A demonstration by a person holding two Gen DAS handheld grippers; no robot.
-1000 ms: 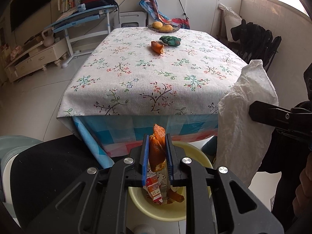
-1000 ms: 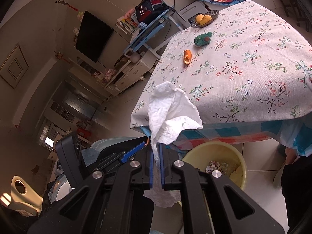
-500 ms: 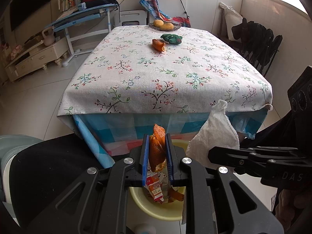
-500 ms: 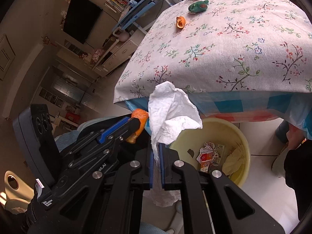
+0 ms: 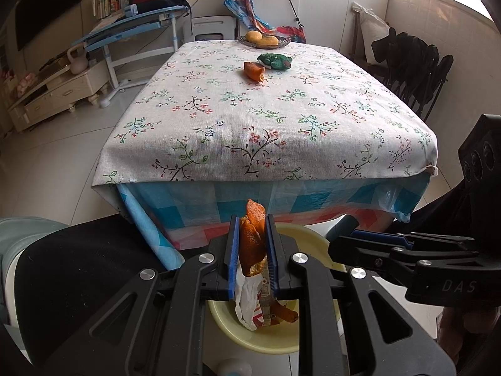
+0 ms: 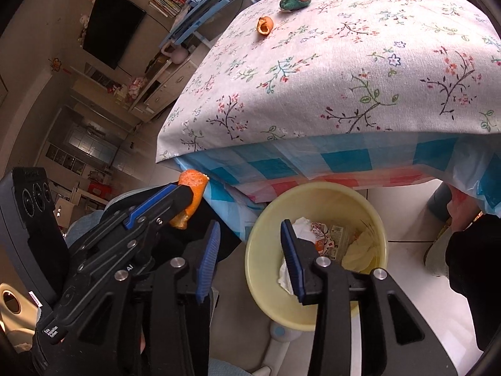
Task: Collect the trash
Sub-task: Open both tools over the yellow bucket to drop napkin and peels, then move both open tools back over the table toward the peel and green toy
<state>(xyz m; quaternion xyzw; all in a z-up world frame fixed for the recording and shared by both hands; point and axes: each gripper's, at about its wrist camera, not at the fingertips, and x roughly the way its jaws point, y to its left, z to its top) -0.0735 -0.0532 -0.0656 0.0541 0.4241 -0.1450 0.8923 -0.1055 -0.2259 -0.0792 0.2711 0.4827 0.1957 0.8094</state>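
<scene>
My left gripper [image 5: 252,228] is shut on a piece of orange peel [image 5: 250,244] and hangs over the yellow bin [image 5: 250,341] below the table's near edge. In the right wrist view the same peel [image 6: 192,185] sticks out of the left gripper's tips. My right gripper [image 6: 250,235] is over the bin's rim [image 6: 313,188]. Its jaws are opening and nothing is between them. The white tissue [image 6: 302,230] lies inside the bin, on wrappers and other scraps. A second orange peel [image 5: 254,70] rests far up the floral tablecloth.
Beside the far peel lies a green toy [image 5: 275,60], and behind it a basket of fruit [image 5: 263,39]. The checked plastic cloth [image 6: 313,163] hangs just above the bin. A black chair [image 5: 78,269] is at the left and folded dark chairs [image 5: 413,62] at the right.
The right gripper came down over the bin, its jaws parted, and the white tissue dropped out of them into the bin. The left gripper kept still with its peel.
</scene>
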